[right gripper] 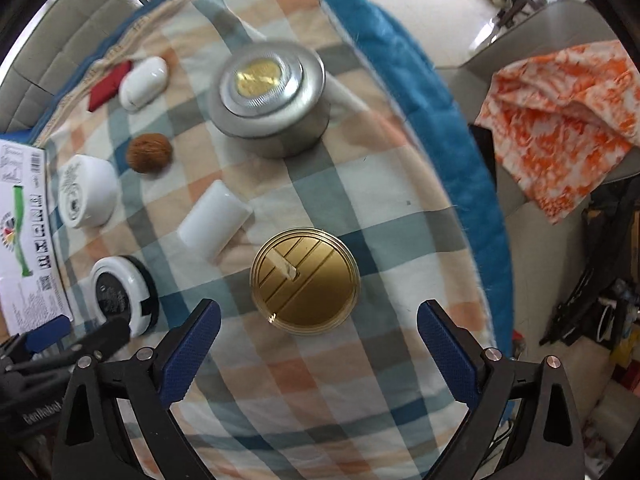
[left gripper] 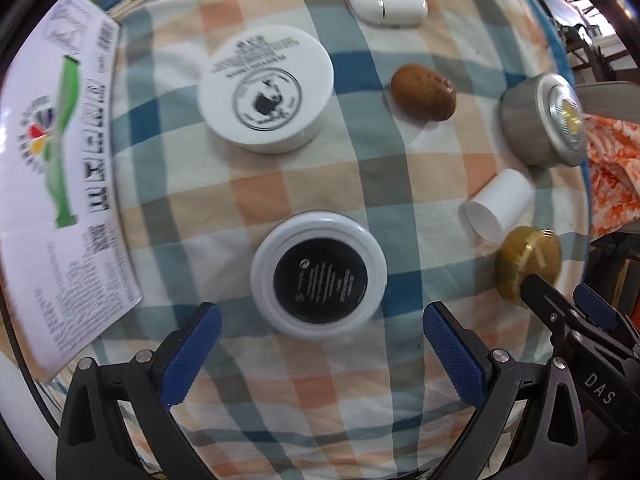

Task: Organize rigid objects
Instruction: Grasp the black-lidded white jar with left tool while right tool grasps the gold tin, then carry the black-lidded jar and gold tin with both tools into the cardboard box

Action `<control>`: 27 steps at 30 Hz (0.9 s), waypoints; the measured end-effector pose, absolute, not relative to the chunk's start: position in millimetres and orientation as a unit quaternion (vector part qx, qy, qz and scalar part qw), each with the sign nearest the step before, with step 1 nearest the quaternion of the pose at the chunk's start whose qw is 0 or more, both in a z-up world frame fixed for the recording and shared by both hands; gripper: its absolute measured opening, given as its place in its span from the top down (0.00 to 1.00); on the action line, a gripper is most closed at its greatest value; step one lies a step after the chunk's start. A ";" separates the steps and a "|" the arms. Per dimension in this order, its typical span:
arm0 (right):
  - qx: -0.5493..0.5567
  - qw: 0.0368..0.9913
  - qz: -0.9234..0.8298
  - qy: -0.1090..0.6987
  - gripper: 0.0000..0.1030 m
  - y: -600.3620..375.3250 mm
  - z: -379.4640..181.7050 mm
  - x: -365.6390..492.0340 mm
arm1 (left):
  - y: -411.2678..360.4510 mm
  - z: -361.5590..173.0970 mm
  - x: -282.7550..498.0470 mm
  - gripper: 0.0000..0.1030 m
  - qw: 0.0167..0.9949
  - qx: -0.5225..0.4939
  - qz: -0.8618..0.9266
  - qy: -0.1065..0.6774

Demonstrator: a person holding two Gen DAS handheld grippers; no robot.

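Both grippers point down at the checked cloth [left gripper: 320,184] with jaws spread wide, holding nothing. The left gripper [left gripper: 322,344] hangs over a white jar with a black label [left gripper: 319,274] — the right gripper [right gripper: 319,338] over a gold round tin [right gripper: 305,281], neither touched.

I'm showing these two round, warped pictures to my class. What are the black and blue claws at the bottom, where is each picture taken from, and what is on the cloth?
A person holds a two-finger gripper in each hand; each carries a wide-angle camera looking down its fingers. The left gripper hangs open over a white round jar with a black label. The right gripper hangs open over a gold round lidded jar. Neither holds anything. Also on the checked cloth: a silver round tin, a brown walnut, a white cylinder lying down and a white oval case.
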State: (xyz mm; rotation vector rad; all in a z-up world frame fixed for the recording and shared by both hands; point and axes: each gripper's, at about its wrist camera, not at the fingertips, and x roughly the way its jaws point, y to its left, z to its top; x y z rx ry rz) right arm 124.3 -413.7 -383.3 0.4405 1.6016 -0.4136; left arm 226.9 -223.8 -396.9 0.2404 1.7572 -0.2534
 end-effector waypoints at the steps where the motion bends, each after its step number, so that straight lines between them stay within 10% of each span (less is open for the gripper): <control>1: 0.196 0.649 -0.184 0.712 0.07 -415.6 -391.0 125.8 | -225.3 -403.1 228.3 0.00 0.623 0.109 -0.108 0.767; 27: 0.215 0.615 -0.175 0.739 0.28 -425.6 -434.4 143.7 | -221.7 -434.5 257.3 0.28 0.632 0.133 -0.094 0.758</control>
